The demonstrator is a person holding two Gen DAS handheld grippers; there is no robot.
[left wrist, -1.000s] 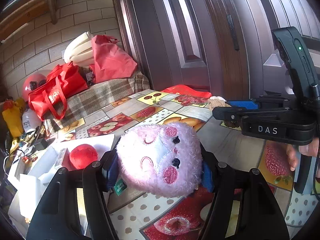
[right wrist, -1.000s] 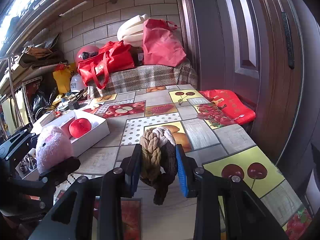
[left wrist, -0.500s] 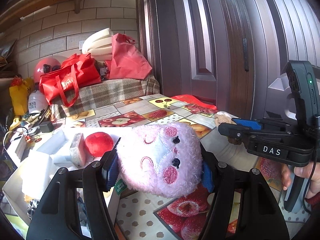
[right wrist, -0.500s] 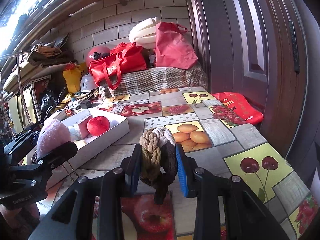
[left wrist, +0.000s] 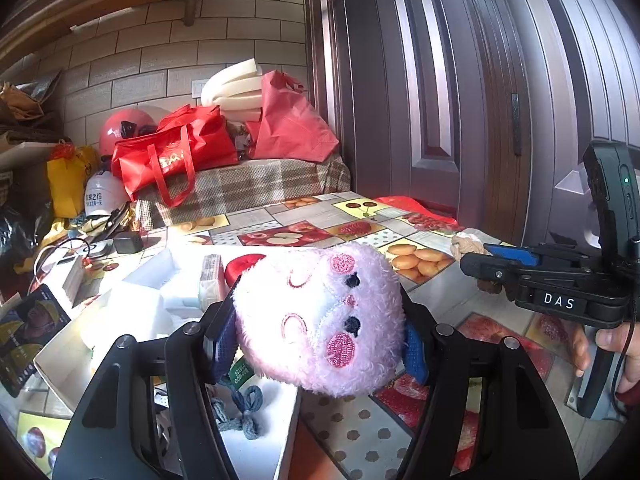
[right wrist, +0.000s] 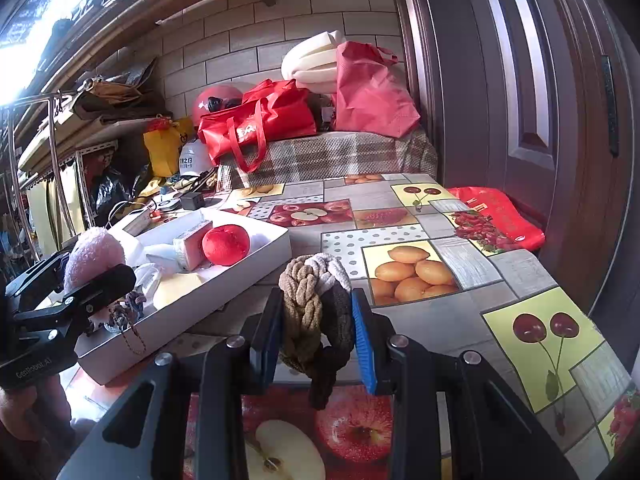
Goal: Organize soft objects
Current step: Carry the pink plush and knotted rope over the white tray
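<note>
The tabletop (right wrist: 460, 264), covered in a fruit-patterned cloth, carries a white tray (right wrist: 192, 312) on its left side, a flat red bag (right wrist: 500, 216) at its right edge by the door, and a small black charger (right wrist: 192, 201) near the far-left clutter.

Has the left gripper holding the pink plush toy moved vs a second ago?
Yes. In the right wrist view, the left gripper with the pink plush toy now overlaps the white box; earlier it sat beside it.

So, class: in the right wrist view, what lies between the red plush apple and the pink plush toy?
A small pink-and-white box beside the red plush apple, then white packaging, all inside the white tray.
</note>
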